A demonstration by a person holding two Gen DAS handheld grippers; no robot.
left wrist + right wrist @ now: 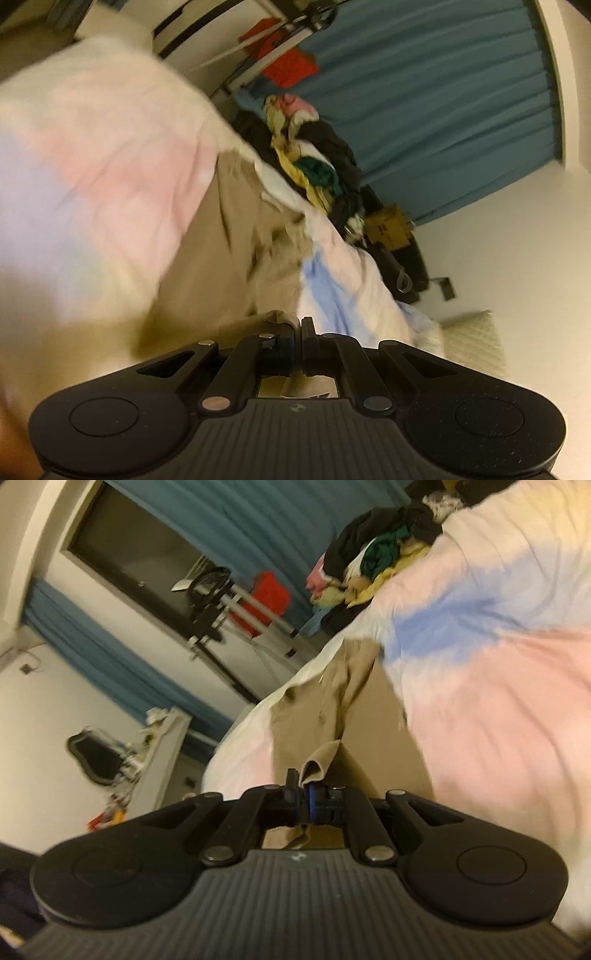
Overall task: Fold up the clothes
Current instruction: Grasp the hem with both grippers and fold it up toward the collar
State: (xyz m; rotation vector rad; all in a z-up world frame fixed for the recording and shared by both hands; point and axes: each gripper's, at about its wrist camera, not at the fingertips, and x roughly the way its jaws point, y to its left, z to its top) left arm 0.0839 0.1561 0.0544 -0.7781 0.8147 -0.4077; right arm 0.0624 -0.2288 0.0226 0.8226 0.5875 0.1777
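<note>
The tan garment (236, 236) is lying spread across the bed's pastel cover (92, 155), a quilt in pink, pale blue, lilac and cream patches, and it is running from near the bed's far edge down toward both cameras; in the right wrist view the same garment (354, 709) is showing rumpled folds at its far end, near where the cover is dropping over the bed's edge; the left gripper (298, 325) is clenched on one near corner of the cloth, the fabric passing between its closed fingers and showing again in the gap behind them; the right gripper (300, 784) is likewise pinching a folded lip of the tan cloth, which is standing up in a small peak just above its fingers, one of them carrying a blue pad; both views are tilted and smeared, so finer detail of the fabric is not readable; beyond the garment, toward the bed's far side, a pile of mixed clothes (314, 158) in black, yellow, green and pink is sitting heaped, seen also from the right wrist (373, 561); behind the bed a teal curtain (443, 110) is hanging along the wall, and a red object (271, 594) is sitting by a metal stand (221, 602).
</note>
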